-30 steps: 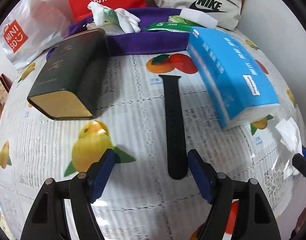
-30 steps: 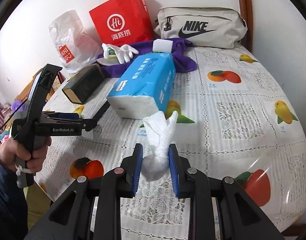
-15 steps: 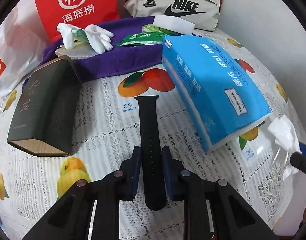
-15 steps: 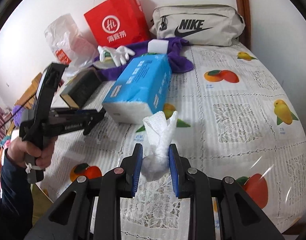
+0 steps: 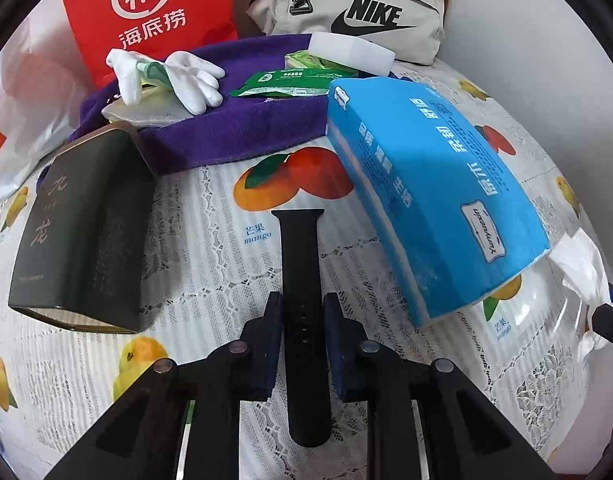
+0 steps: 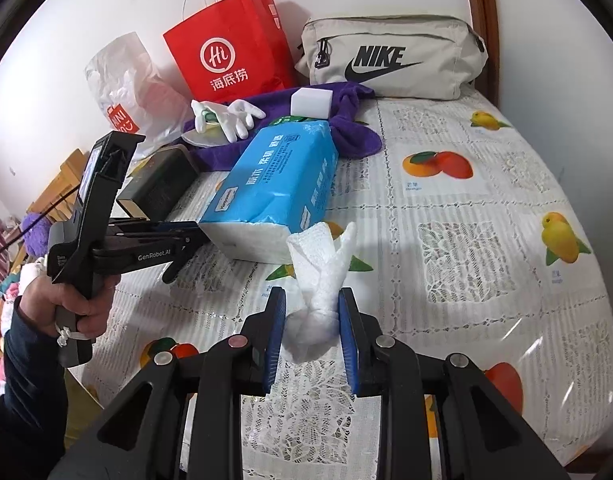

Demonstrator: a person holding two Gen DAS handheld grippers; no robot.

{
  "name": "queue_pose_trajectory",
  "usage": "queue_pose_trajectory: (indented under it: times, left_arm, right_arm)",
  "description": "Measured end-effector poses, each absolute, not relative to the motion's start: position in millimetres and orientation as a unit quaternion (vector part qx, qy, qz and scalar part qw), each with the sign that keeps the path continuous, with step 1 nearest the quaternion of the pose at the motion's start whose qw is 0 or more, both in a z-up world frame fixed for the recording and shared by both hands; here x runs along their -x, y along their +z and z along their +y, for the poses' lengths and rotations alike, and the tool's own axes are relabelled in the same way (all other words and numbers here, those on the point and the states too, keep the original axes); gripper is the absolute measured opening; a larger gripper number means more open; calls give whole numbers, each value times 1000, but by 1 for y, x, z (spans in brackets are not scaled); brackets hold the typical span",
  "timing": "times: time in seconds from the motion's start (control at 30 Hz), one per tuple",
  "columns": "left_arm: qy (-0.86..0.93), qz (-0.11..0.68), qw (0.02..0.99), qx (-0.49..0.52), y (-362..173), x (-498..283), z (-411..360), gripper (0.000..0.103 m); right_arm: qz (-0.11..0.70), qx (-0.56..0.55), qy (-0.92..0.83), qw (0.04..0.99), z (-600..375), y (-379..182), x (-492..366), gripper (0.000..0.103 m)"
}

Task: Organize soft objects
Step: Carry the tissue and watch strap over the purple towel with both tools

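Note:
My left gripper (image 5: 303, 312) is shut on a black watch strap (image 5: 302, 264) that points away from me just above the table. My right gripper (image 6: 312, 320) is shut on a crumpled white tissue (image 6: 320, 276), which also shows at the right edge of the left wrist view (image 5: 582, 264). The left gripper also shows in the right wrist view (image 6: 186, 236), beside a blue tissue pack (image 6: 278, 188). The pack (image 5: 434, 196) lies to the right of the strap. A purple towel (image 5: 242, 120) at the back carries white gloves (image 5: 174, 74), green wipe packs (image 5: 282, 80) and a white sponge (image 5: 350, 50).
A dark box (image 5: 82, 232) lies left of the strap. A red paper bag (image 6: 230, 48), a beige Nike bag (image 6: 390, 60) and a white plastic bag (image 6: 126, 84) stand along the back wall. The fruit-print tablecloth (image 6: 486, 220) curves down to the table's right edge.
My left gripper has closed from wide open onto the black strap and moved forward over it. My right gripper has kept its hold on the tissue.

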State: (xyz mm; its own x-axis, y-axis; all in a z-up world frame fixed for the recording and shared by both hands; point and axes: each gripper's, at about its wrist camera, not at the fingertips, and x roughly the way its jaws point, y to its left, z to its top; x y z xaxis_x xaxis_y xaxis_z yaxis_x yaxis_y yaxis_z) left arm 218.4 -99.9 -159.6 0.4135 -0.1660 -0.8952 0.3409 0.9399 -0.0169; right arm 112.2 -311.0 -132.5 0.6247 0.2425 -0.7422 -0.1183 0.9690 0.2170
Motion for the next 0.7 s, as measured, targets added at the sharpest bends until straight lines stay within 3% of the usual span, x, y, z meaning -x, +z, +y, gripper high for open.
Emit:
queue_pose_trajectory:
  times: [0.7]
  left_arm:
    - [-153, 489, 858, -30, -94, -190, -53, 20]
  right_arm:
    - [399, -57, 126, 906, -281, -93, -134, 26]
